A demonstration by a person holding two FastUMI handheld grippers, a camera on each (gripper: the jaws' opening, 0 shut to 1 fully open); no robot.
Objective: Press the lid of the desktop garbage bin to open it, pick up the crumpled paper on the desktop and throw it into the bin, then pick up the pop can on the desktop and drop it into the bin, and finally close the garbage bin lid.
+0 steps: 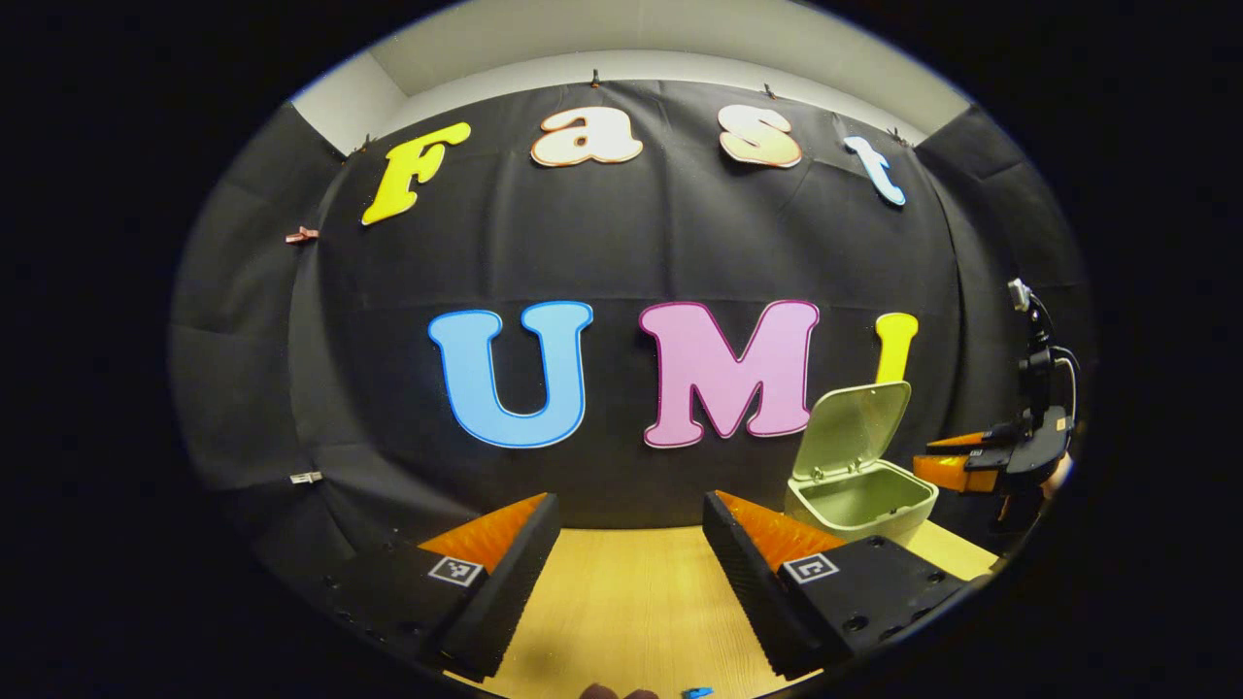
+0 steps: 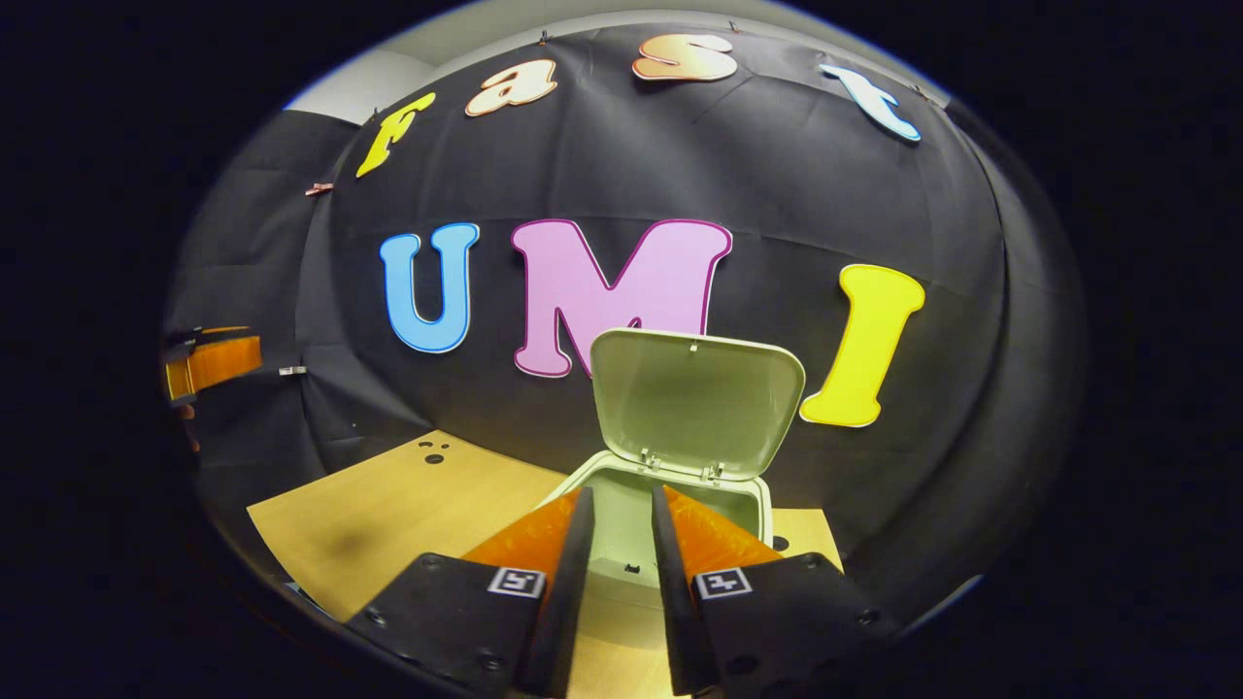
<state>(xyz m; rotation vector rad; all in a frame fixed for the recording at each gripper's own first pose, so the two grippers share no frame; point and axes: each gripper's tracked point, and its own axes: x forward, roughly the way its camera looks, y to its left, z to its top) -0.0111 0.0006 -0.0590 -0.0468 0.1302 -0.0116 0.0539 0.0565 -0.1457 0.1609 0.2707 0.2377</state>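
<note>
The pale green desktop bin (image 1: 859, 500) stands on the wooden table at the right of the left gripper view, its lid (image 1: 853, 427) swung up and back. My left gripper (image 1: 631, 500) hangs open over bare tabletop, nothing between its fingers. In the right gripper view the bin (image 2: 680, 485) sits straight ahead with its lid (image 2: 694, 400) upright. My right gripper (image 2: 621, 493) hovers at the bin's near rim with its jaws a narrow gap apart, holding nothing. That gripper (image 1: 957, 466) also appears beside the bin at the far right of the left gripper view.
The wooden table (image 2: 388, 515) has a few small holes (image 2: 429, 452) near its back edge. My left gripper (image 2: 209, 361) shows at the far left of the right gripper view. A small blue object (image 1: 695, 692) lies at the table's near edge.
</note>
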